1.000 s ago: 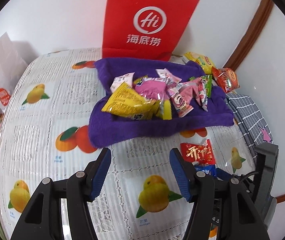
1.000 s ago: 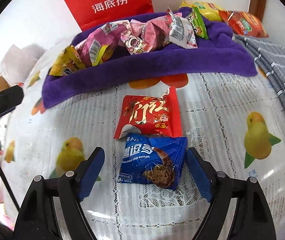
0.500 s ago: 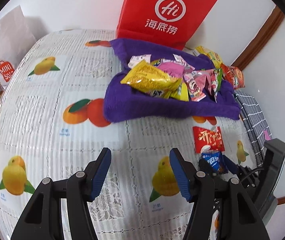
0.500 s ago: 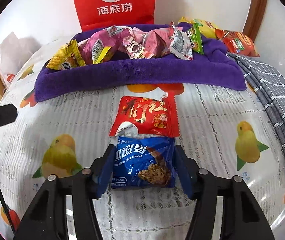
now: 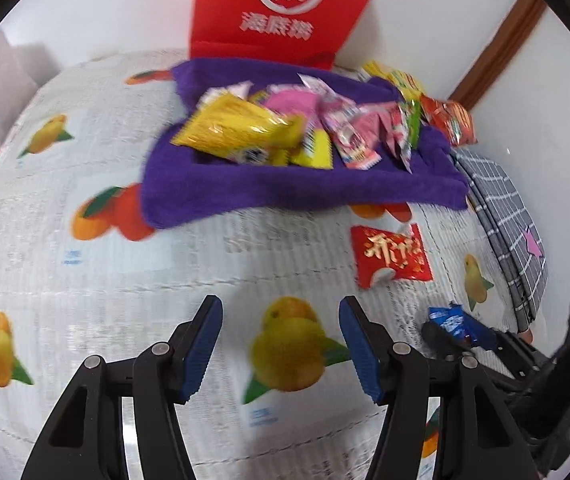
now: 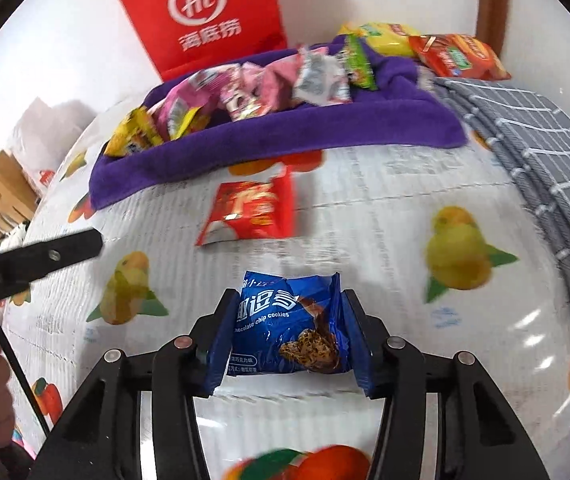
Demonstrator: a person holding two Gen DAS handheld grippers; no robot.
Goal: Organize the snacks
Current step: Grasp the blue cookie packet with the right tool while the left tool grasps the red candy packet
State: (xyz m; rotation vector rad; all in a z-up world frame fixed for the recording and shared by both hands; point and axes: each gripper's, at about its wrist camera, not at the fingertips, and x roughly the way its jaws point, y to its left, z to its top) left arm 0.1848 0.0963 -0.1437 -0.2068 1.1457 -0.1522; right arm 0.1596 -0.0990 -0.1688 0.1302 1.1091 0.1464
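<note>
1. Blue cookie packet [image 6: 289,326] sits clamped between the blue pads of the right tongs [image 6: 288,330]; its front reads "chocolate chip cookies" under larger white Chinese characters, with a cookie pictured at the lower right.
2. Its printed face is turned up toward the camera and the text runs across from one pad to the other, so the long axis lies crosswise to the fingers; whether it rests on the tabletop [image 6: 365,216] or hangs just above it I cannot tell.
3. Left tongs [image 5: 281,344] stand wide apart with nothing between the pads — only a printed yellow fruit on the tablecloth shows in the gap.
4. Red snack packet [image 6: 251,212] with gold Chinese characters lies flat on the tabletop straight ahead of the right tongs, apart from the blue packet, and ahead and to the right of the left tongs.
5. Purple towel [image 6: 269,140] lies beyond the red packet, bunched into a shallow nest holding a heap of wrapped snacks [image 5: 285,128] — yellow, pink and green wrappers, print too blurred to read.
6. Red paper bag [image 5: 285,4] stands behind the towel against the wall, bearing a white ring logo with "Hi" and three Chinese characters.
7. Orange and yellow packets [image 6: 441,52] lie past the towel's far right corner, beside a grey checked cloth [image 6: 541,140].
</note>
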